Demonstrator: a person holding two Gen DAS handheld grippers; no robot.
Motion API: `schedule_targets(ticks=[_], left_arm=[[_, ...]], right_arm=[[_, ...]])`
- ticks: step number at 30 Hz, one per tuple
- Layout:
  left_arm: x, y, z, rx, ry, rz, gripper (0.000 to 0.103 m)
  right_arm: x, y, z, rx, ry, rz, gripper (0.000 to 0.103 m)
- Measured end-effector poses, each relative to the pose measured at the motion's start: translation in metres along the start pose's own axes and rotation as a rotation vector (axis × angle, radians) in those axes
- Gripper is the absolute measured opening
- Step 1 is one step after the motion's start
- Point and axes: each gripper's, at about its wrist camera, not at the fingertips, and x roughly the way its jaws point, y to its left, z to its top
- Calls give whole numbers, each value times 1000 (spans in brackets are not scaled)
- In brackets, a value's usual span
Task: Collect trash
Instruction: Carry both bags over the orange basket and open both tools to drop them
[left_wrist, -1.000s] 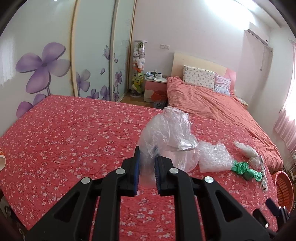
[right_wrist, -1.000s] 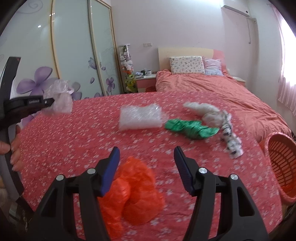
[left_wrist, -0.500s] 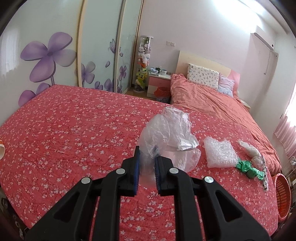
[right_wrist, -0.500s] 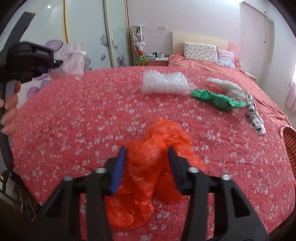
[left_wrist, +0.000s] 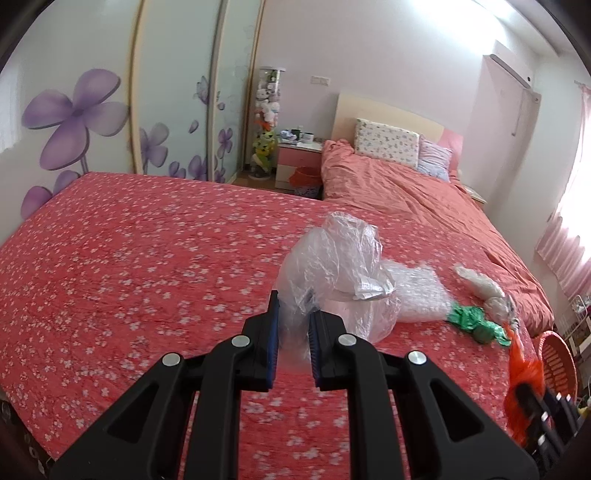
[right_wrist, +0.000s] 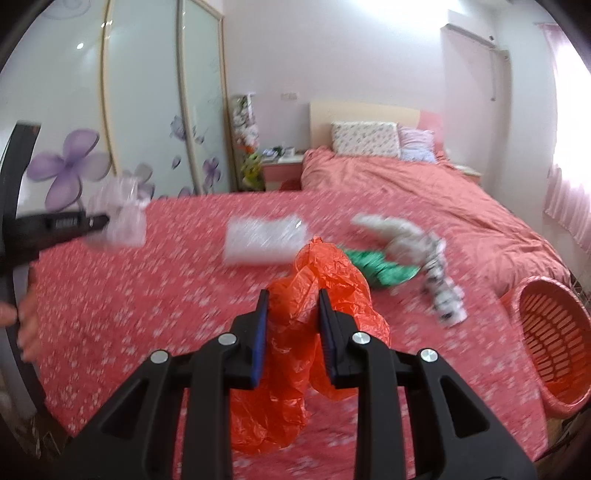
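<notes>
Orange plastic bag (right_wrist: 325, 295) sits clamped in the right gripper (right_wrist: 290, 308), whose jaws have just been closing. Left gripper (left_wrist: 293, 314) pinches a clear plastic bag (left_wrist: 340, 273) above the red floral bedspread (left_wrist: 129, 258).

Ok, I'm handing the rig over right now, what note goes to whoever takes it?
Left gripper: shut on the clear plastic bag.
Right gripper: jaws have just been closing, now clamped on the orange plastic bag.
Still on the bed: bubble wrap, green wrapper, white-and-patterned scraps.
Orange basket at the bed's right.
Done: two bags picked up. Left: the rest.

clear bag (left_wrist: 334, 273): crumpled, held aloft | orange bag (right_wrist: 314, 317): crumpled, gripped, lifted off bedspread
</notes>
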Motion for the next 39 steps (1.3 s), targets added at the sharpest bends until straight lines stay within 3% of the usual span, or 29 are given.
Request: schedule_targets(ticks=[12,39], left_arm=[[-7,-68,-13,86,9,-114,14],[-7,-231,-51,266,58,-386,14]], right_arm=[[-33,-64,18,73,-91,-73,26],[-73,-207,1,237,-160,-248,26]])
